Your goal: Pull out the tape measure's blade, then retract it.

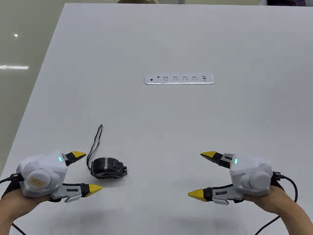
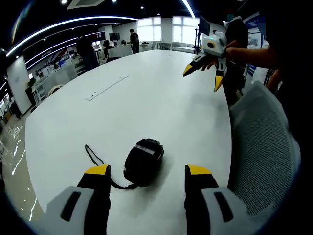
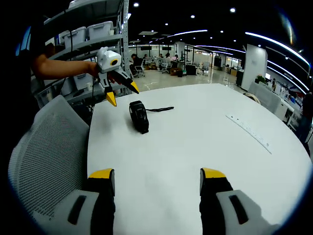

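Tape measure [image 1: 108, 168]: black, round-cased, flat on the white worktop [image 1: 205, 122] close to the near edge, toward the near left corner, with the blade seemingly fully in.
Strap [image 1: 96, 139]: thin black loop trailing from the case toward the far edge.
Left gripper [image 1: 88, 171]: spread wide and empty, low over the worktop just beside the case on its left, yellow tips aimed at it, not touching.
Right gripper [image 1: 197, 175]: likewise spread and empty, well apart from the case, along the near edge to the right, pointed back toward it.
Power strip [image 1: 179, 79]: white, mid-worktop, well beyond the work.
Step in hand (judged): approach to the case, ahead of any grasp; no pull begun.
Doing it well: slide the left gripper forward to straddle the case across its round rim, then clamp firmly enough to stop a skid on the smooth top. Keep the strap out of the pinch. Bring the right gripper in low, pinch only the blade's end hook, pull straight and level away from the case. For the return, ease back rather than let go, to spare the hook a snap.
Blade hook: probably the small nub on the case's right-hand side; too small to confirm.
Writing: none readable on the case; marks on the power strip too small to make out.
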Demonstrator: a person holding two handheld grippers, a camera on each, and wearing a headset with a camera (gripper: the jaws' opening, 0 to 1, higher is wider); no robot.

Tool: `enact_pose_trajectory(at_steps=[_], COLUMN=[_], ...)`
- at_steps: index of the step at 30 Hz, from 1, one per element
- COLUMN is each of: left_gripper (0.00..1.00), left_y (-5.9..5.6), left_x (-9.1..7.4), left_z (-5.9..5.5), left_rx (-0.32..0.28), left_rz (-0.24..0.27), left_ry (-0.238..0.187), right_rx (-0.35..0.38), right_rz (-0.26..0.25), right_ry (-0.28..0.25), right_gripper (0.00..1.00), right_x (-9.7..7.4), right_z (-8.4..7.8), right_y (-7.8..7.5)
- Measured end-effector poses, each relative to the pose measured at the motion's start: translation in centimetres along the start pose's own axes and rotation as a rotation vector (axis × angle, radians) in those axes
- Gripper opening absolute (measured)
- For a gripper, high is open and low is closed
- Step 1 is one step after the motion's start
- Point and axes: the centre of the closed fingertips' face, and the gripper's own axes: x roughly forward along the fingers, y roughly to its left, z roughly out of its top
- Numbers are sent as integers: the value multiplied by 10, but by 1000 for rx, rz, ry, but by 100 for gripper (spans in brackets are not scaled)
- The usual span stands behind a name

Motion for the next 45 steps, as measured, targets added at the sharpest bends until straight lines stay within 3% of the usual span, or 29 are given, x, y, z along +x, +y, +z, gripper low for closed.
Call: enact_pose_trajectory(at_steps=[17, 29, 39, 45], left_gripper=[52, 47, 42, 38], left_y=[11, 11, 13, 13], left_x=[17, 29, 44, 47], left_z=[-6, -16, -27, -28], left_rx=[105, 200, 246, 272], left_rz=[-72, -127, -168, -182], left_ry=[83, 148, 167, 174], right_rx=[-75, -141, -165, -172], right_rz=[115, 194, 235, 251], right_ry=[11, 31, 47, 49], right_gripper=[64, 61, 58, 57], right_x=[37, 65, 88, 99], right_z=[12, 16, 17, 18], right_y=[-4, -1, 0, 2])
